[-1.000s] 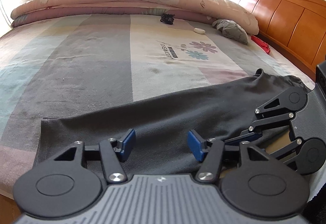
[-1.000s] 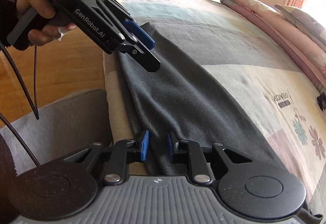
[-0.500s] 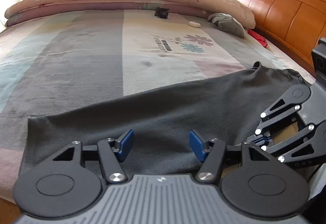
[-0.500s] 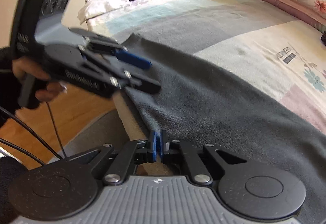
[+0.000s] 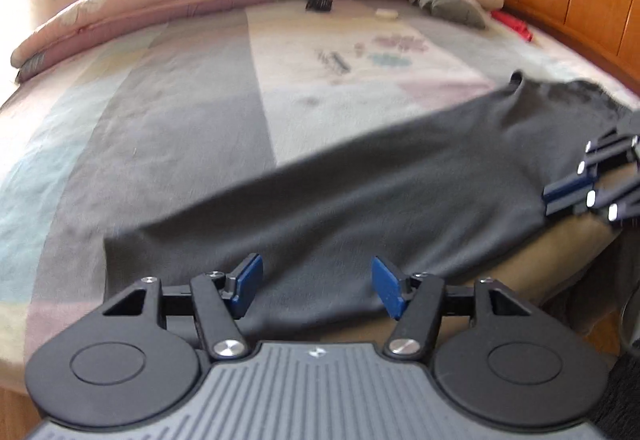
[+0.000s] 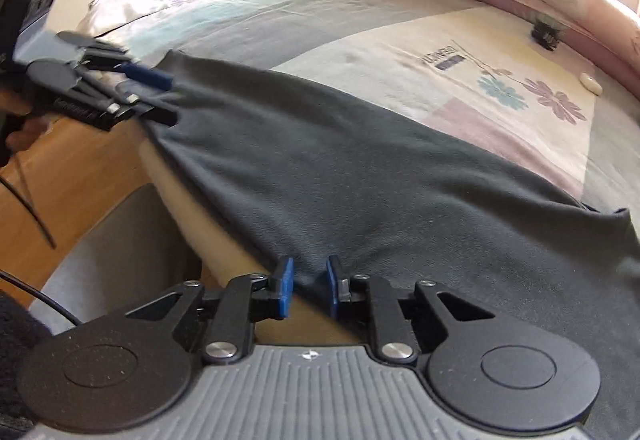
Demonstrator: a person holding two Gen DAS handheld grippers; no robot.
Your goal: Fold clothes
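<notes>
One dark grey garment [image 5: 360,200] lies along the near edge of the bed [image 5: 180,112]. Left gripper [image 5: 316,286] – jaws wide apart, nothing between, garment edge just ahead. Right gripper [image 6: 307,288] – jaws partly open, a fold of garment between them; grip unclear

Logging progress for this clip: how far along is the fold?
Done: the dark grey garment lies spread flat along the near edge of the bed; no fold shows yet. In hand: the right gripper has a pucker of the hem between slightly parted fingers, grip unclear; the left gripper hangs open over the hem, holding nothing. Left: grasp with both and make every fold.
</notes>
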